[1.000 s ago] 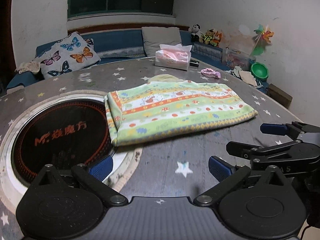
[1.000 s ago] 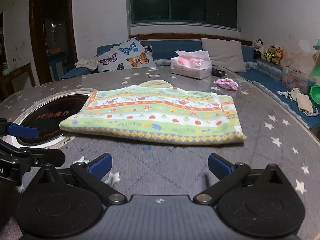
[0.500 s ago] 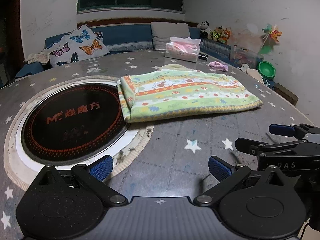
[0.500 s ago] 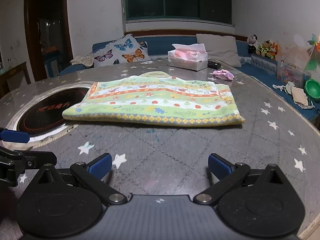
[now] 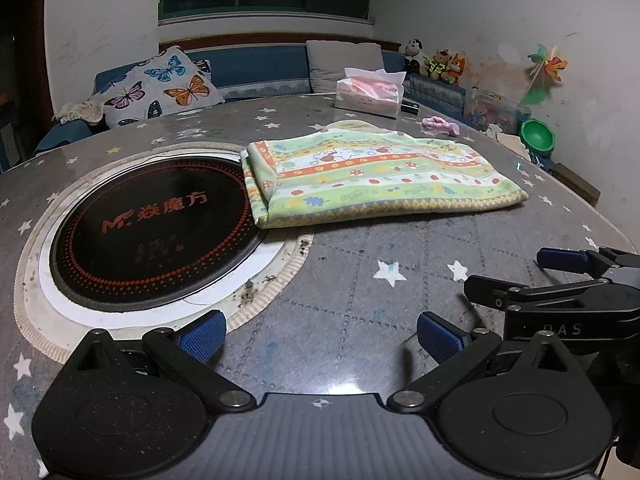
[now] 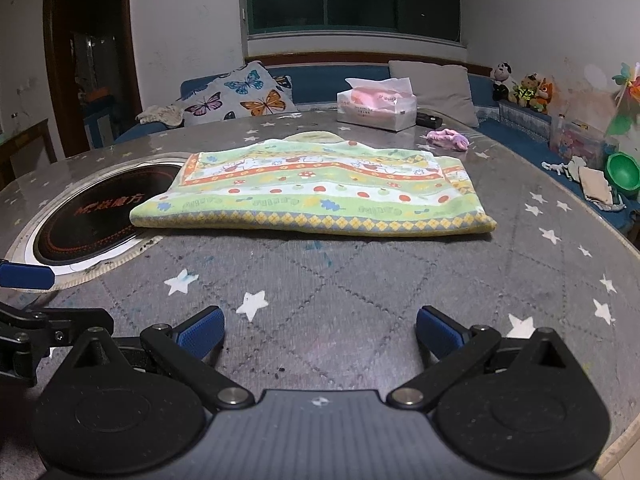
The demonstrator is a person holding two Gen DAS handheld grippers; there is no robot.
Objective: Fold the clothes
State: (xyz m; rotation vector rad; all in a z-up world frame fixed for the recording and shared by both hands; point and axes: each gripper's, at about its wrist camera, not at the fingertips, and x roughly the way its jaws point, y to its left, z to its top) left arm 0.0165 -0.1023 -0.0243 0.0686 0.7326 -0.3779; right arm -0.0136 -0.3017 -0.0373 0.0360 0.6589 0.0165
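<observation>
Beyond garment (image 6: 316,188) — tissue box (image 6: 376,110), scrunchie (image 6: 447,138).

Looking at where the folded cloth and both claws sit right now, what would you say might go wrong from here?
1. One end of the folded cloth overlaps the round cooktop; if that surface is warm, the fabric might suffer.
2. Crumbs on the cooktop's pale rim lie close to the cloth; dragging it that way may soil it.
3. Both the left claw and the right claw are open and apart from the cloth; a one-sided pinch could undo the fold.
</observation>
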